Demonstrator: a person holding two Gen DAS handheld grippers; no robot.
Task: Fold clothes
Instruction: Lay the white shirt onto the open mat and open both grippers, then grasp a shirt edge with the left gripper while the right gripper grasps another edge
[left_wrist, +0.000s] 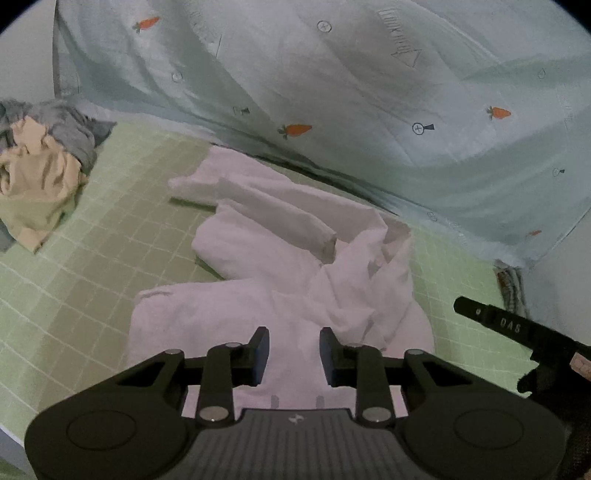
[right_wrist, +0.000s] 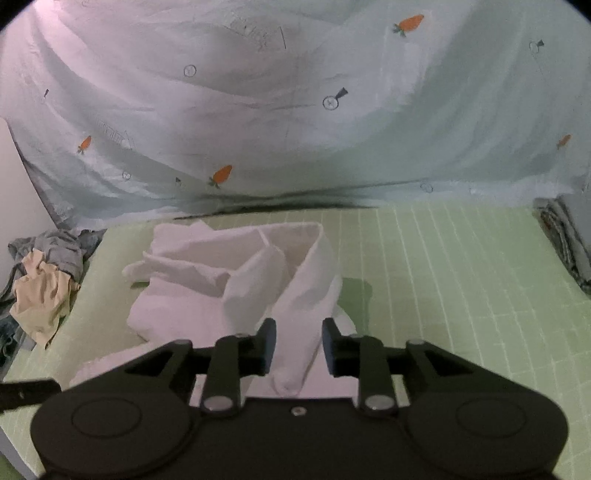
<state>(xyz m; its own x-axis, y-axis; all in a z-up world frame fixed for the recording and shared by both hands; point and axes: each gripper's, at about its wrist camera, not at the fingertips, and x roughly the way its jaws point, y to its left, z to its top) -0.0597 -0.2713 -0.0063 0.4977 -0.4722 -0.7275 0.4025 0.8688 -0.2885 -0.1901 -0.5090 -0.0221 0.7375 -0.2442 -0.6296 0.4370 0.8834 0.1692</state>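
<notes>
The rumpled white cloth garment (right_wrist: 236, 280) lies lengthwise near-to-far on the green gridded mat (right_wrist: 443, 280), both hand-held grippers, left (left_wrist: 293, 356) and right (right_wrist: 299, 347), released above it.

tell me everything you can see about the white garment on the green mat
The white garment is soft, thin-looking cloth, crumpled and half bunched, not folded flat. A sleeve-like tube lies across its top, and a rumpled, collar-like part stands up on one side. It rests on the green checked mat, just in front of the carrot-print sheet. Both the left tongs and the right tongs are open over its near edge, with a strip of cloth lying between the right pair.
</notes>
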